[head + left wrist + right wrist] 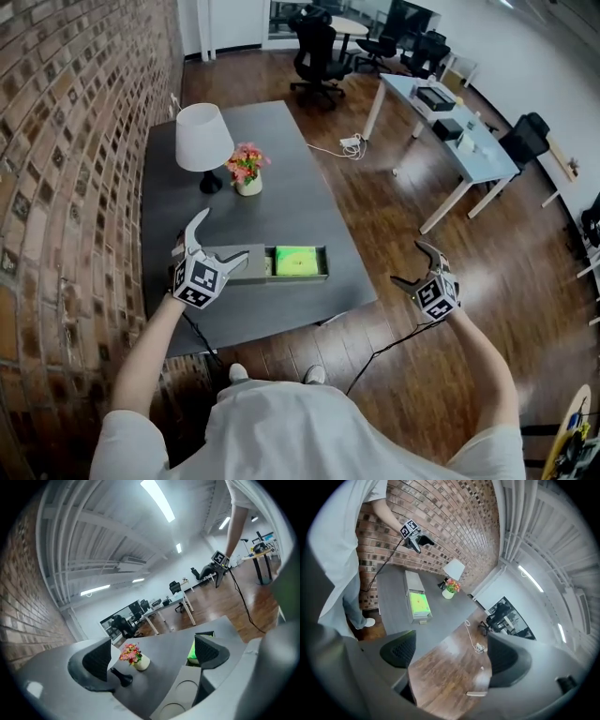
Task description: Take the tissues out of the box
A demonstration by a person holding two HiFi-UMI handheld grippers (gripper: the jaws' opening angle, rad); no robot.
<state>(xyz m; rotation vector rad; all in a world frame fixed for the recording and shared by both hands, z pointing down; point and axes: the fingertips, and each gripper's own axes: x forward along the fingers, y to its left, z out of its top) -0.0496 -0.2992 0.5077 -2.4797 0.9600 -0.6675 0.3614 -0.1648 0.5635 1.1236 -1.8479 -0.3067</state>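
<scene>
Your left fingers [98, 660] stand wide apart with nothing between them, poised at the covered left end of the long grey rectangular box [246, 265] on the dark grey table [281, 197]; you cannot tell from here whether they touch it. Bright green tissues [296, 261] lie in the box's open right end. Your right fingers [398, 648] are parted and empty too, held over the brown wooden floor [403, 216], well apart from the box.
</scene>
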